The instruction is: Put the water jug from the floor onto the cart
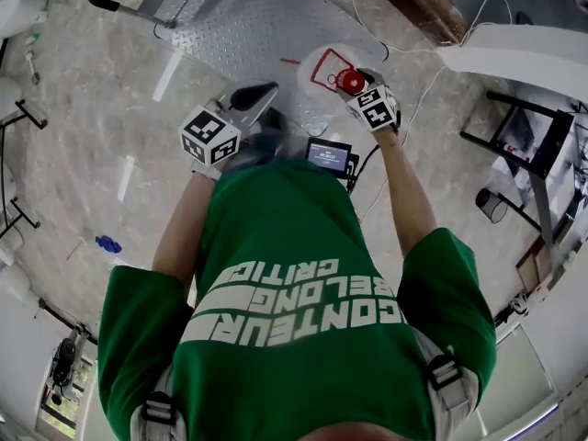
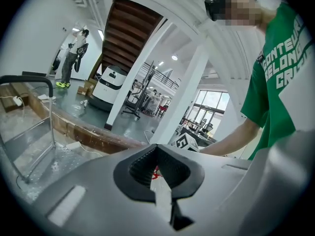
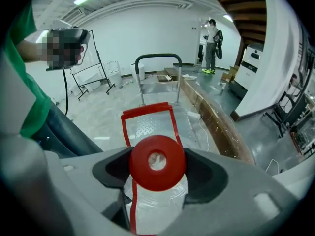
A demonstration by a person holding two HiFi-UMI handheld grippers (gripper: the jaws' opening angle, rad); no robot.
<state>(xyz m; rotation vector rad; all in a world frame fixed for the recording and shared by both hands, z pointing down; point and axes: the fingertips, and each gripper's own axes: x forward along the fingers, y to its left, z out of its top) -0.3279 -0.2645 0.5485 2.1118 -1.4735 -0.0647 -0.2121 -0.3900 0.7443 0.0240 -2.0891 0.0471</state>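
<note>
The water jug [image 1: 320, 70] is clear plastic with a red-edged label and a red cap [image 1: 350, 81]. It stands at the near edge of the cart's steel tread-plate platform [image 1: 248, 26]. My right gripper [image 1: 356, 88] points steeply down and is shut on the red cap [image 3: 157, 162], with a black pad against each side. Beyond the jug [image 3: 152, 200] in the right gripper view are the platform and the cart's push handle [image 3: 157, 58]. My left gripper [image 1: 252, 96] hovers left of the jug, its jaws [image 2: 158, 167] shut on nothing.
A small screen device [image 1: 329, 154] hangs at the person's chest. White cables [image 1: 418, 99] trail over the floor by a wooden ledge [image 3: 216, 117]. A black stand [image 1: 514, 141] is at the right, a blue scrap [image 1: 108, 243] at the left. A person [image 3: 211, 38] stands far off.
</note>
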